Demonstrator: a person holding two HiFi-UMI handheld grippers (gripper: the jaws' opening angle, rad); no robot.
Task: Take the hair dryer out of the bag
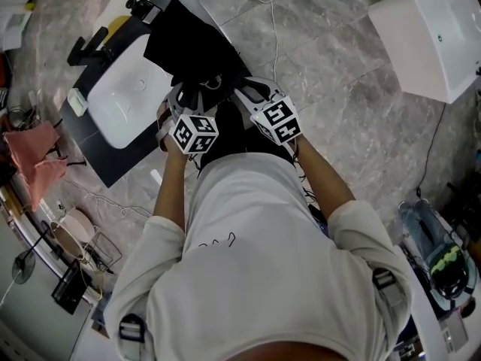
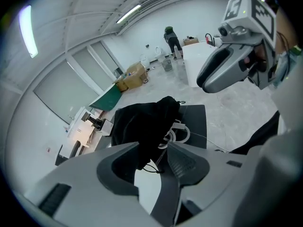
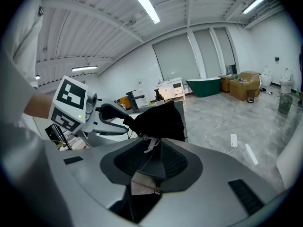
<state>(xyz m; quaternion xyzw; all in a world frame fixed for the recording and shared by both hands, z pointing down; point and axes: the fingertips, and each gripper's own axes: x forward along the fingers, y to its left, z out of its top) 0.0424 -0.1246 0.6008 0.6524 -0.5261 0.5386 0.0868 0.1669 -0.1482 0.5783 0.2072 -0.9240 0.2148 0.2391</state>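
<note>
Black bag (image 1: pixel 192 43) lies on dark board (image 1: pixel 113 168), mouth toward the person. Clamped on its near edge: right gripper (image 3: pixel 151 143). Jaws of left gripper (image 2: pixel 154 150) stand apart at the fabric. The hair dryer is hidden inside, so its heading is unreadable.

matt black cloth on the bag (image 1: pixel 192 47); glossy veined stone floor (image 1: pixel 346 119); smooth glossy white basin (image 1: pixel 124 100); matt grey plastic with ribbed pads (image 2: pixel 187 162) on the left hand-held gripper (image 2: pixel 154 148).

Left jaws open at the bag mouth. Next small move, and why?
Probably ease the left gripper forward and close on the white looped cord showing at the mouth of the black bag. Its jaws stand apart with nothing gripped, and the right gripper looks pinched on the bag's edge, steadying it.
</note>
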